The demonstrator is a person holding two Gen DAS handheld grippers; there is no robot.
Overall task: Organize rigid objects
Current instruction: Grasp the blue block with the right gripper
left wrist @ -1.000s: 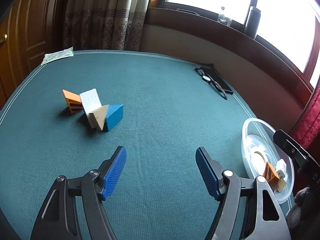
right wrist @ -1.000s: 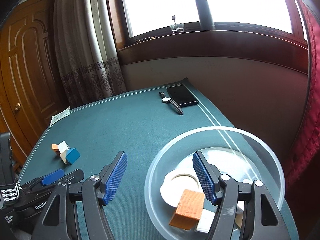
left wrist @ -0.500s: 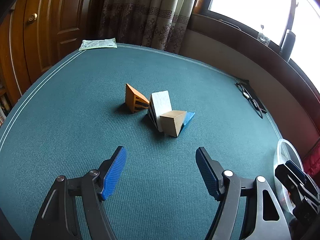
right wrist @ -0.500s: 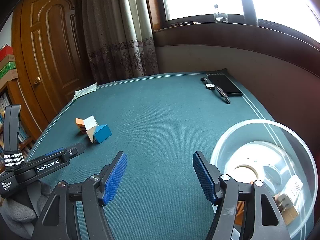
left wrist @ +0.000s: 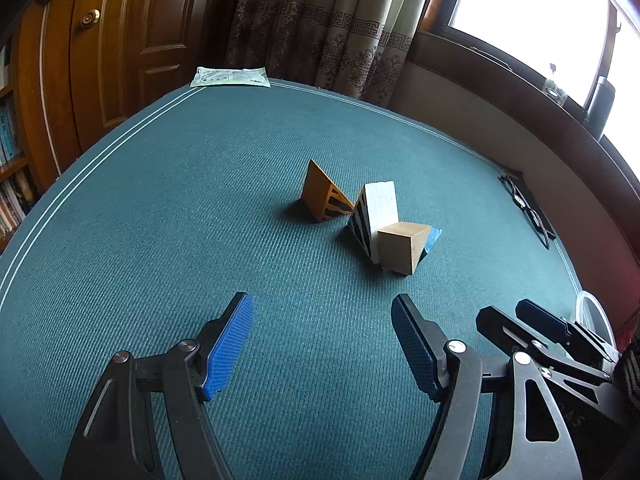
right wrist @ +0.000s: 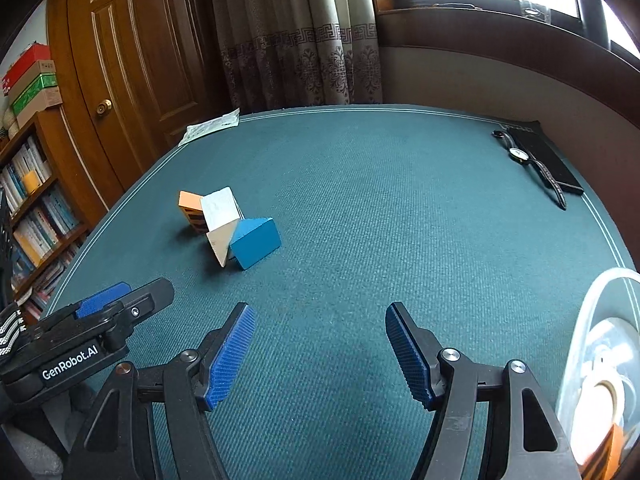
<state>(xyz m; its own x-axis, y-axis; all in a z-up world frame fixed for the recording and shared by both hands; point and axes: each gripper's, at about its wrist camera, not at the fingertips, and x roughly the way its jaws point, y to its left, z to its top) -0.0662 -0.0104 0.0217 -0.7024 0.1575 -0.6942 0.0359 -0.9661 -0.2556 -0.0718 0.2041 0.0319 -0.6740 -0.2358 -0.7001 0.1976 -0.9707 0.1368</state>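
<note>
Left hand-held gripper (left wrist: 322,342) released, blue pads (left wrist: 228,354) wide apart, nothing between them; hovers over the green table (left wrist: 160,220), aimed at the block cluster. Right hand-held gripper (right wrist: 318,354) likewise released and empty, low over the table, just beside the left one, whose black body shows at the left edge of the right wrist view. Blocks sit together near the table's middle, ahead of both grippers: orange wedge (left wrist: 322,198) with black stripes on its side face, farthest out; white block (left wrist: 378,210) tilted, striped black and white on one side, close beside the orange wedge, contact not clear; tan wedge (left wrist: 402,246) leaning against the white block on the near side; blue block (right wrist: 256,242) touching the tan wedge, mostly hidden behind it in the left wrist view. All four rest on the table, none grasped. Clear bowl (right wrist: 596,360) at the right near edge of the table, well apart from the cluster; holds a white roll (right wrist: 600,394) and an orange piece (right wrist: 610,446), the rest inside blurred. Watch (right wrist: 528,160) lying on a black case (right wrist: 548,160) at the far right of the table. Paper packet (left wrist: 230,77) at the far left edge, near the curtain (left wrist: 320,20)
</note>
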